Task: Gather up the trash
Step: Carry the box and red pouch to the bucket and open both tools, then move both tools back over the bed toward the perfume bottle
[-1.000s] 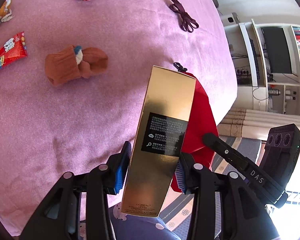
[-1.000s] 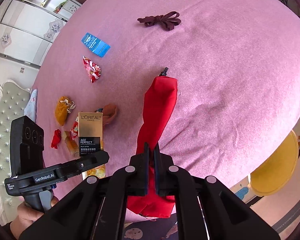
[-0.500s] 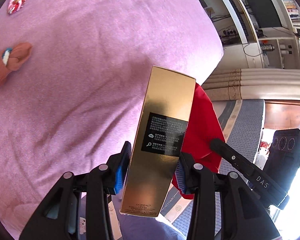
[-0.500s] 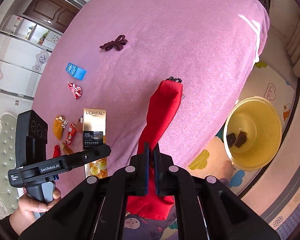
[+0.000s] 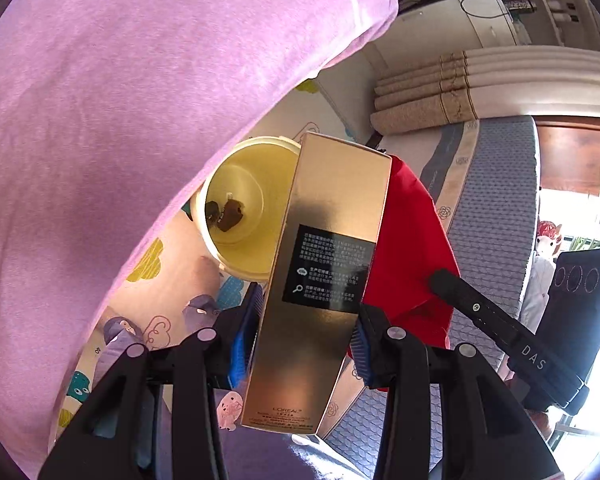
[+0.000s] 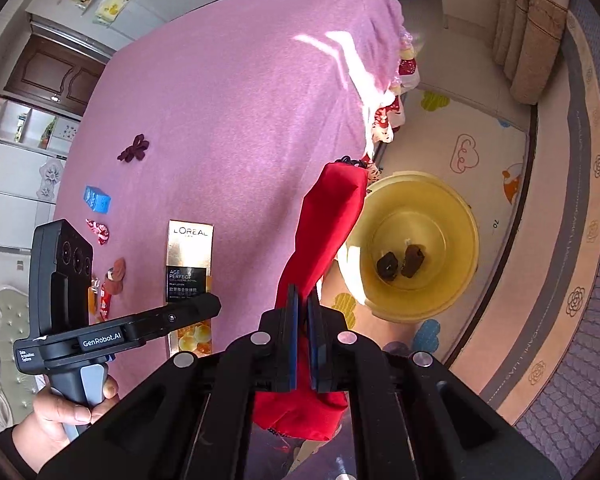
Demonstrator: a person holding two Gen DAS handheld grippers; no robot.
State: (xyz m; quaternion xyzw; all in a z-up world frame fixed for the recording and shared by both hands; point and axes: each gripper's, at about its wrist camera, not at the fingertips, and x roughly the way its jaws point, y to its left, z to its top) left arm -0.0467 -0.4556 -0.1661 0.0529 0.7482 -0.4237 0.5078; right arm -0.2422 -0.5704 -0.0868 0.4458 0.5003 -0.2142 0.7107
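My left gripper [image 5: 300,340] is shut on a tall gold L'Oreal box [image 5: 324,272], held upright beside the bed's edge; the box also shows in the right wrist view [image 6: 189,264]. My right gripper [image 6: 303,312] is shut on a red cloth pouch [image 6: 324,232], also seen behind the box in the left wrist view [image 5: 408,248]. A yellow bin [image 6: 420,240] stands on the floor beside the bed, with two dark pieces of trash [image 6: 400,264] inside. It lies just beyond the box in the left wrist view [image 5: 244,208].
The pink bed cover [image 6: 228,120] carries a dark ribbon [image 6: 134,148], a blue packet [image 6: 97,199], a red wrapper [image 6: 99,231] and a brown sock [image 6: 118,274]. A patterned play mat [image 6: 480,152] covers the floor. Rolled rugs [image 5: 424,108] lie by the wall.
Both grippers have swung right, off the bed towards the floor, carrying the box and the pouch. The yellow bin has come into the left wrist view.
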